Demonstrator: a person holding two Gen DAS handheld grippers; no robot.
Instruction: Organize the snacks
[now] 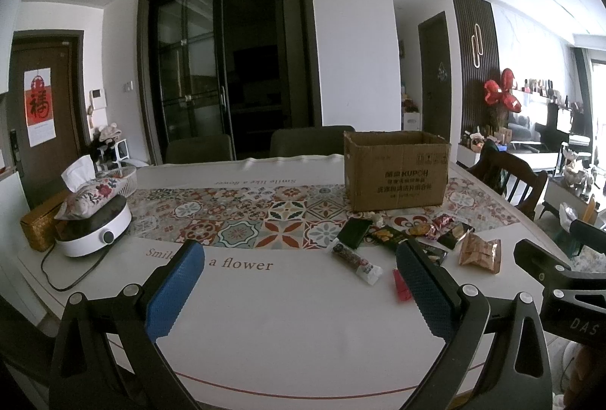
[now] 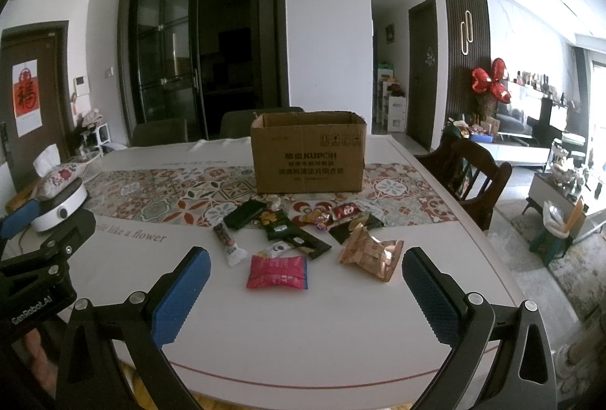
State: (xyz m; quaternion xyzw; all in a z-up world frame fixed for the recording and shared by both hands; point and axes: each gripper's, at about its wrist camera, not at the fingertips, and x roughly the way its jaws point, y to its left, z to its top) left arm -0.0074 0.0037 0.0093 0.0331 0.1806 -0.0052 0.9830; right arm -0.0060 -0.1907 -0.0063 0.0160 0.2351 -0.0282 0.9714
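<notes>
The white surface (image 2: 303, 326) with its patterned tile runner carries everything, and the open cardboard box (image 2: 308, 152) stands upright on the runner at the far side, its flaps spread and its printed face toward the cameras. At the left end sits a round white appliance (image 1: 94, 232) with a floral tissue pouch (image 1: 92, 196) resting on top. Both claws hover above the near edge with nothing between their blue pads: the left claw (image 1: 299, 281) is released, jaws spread wide, over bare surface to the left of the snacks, and the right claw (image 2: 306, 292) is likewise released, jaws wide, facing the pile directly. The snacks lie scattered just in front of the box, none inside it as far as can be seen. Nearest the right claw is a pink packet (image 2: 276, 272), with a crinkled tan bag (image 2: 369, 253) to its right; beyond them lie dark wrappers (image 2: 299, 239), a slim bar with a white end (image 2: 229, 245) and small red sweets (image 2: 342, 211)
</notes>
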